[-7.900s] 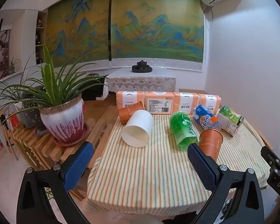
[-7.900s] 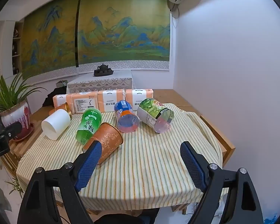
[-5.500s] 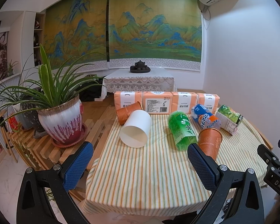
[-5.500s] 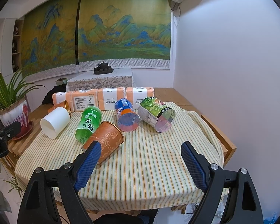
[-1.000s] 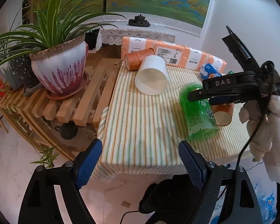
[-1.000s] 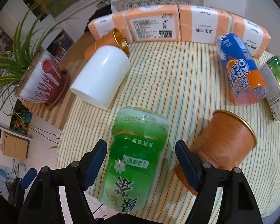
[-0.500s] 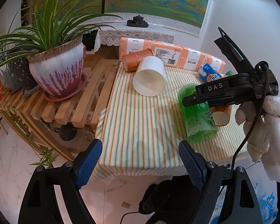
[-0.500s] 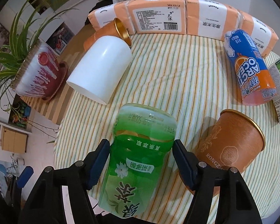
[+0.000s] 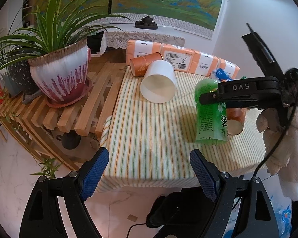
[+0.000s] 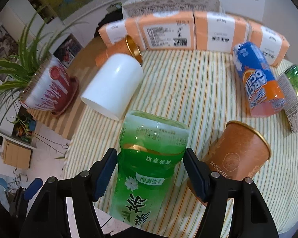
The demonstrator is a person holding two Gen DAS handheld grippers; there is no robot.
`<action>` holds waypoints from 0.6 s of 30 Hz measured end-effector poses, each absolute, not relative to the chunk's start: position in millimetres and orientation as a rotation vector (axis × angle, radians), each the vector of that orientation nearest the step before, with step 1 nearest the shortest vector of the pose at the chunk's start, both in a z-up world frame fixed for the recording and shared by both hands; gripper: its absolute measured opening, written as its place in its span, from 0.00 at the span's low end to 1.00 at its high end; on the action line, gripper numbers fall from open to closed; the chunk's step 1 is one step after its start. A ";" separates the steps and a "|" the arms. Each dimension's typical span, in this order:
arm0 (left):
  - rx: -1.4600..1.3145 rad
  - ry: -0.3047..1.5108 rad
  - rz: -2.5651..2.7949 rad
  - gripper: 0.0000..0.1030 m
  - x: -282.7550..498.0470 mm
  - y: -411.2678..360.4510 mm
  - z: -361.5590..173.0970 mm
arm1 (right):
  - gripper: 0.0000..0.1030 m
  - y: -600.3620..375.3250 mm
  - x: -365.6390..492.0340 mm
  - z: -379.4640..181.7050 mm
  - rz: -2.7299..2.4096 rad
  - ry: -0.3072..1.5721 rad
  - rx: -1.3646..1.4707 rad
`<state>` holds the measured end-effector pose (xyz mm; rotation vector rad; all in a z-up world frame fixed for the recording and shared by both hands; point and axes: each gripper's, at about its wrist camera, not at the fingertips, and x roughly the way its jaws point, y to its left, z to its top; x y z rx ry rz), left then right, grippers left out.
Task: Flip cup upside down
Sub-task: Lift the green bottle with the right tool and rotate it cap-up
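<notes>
The green cup (image 10: 149, 158) is made of translucent green plastic, printed with a white flower, pale leaves and white characters, and a paler, near-clear band is seen at its far end. It is held between the blue pads of the right gripper (image 10: 150, 170), which are pressed against its two sides. In the left wrist view the green cup (image 9: 210, 119) is seen tilted steeply, one end raised and the lower, wide end close to the striped table (image 9: 149, 134); whether that end touches the cloth cannot be told. It is placed just left of the brown paper cup (image 10: 238, 154), which lies on its side.
</notes>
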<state>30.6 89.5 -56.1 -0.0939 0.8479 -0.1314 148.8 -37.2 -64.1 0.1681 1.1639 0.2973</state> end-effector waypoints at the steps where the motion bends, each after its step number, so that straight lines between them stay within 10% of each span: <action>1: -0.094 0.848 -0.132 0.84 30.4 89.7 -56.5 | 0.63 -37.3 146.1 -61.7 0.295 1.142 0.162; 18: -0.110 0.855 -0.136 0.84 31.3 89.1 -60.2 | 0.63 -7.3 98.3 -45.7 0.164 0.651 -0.130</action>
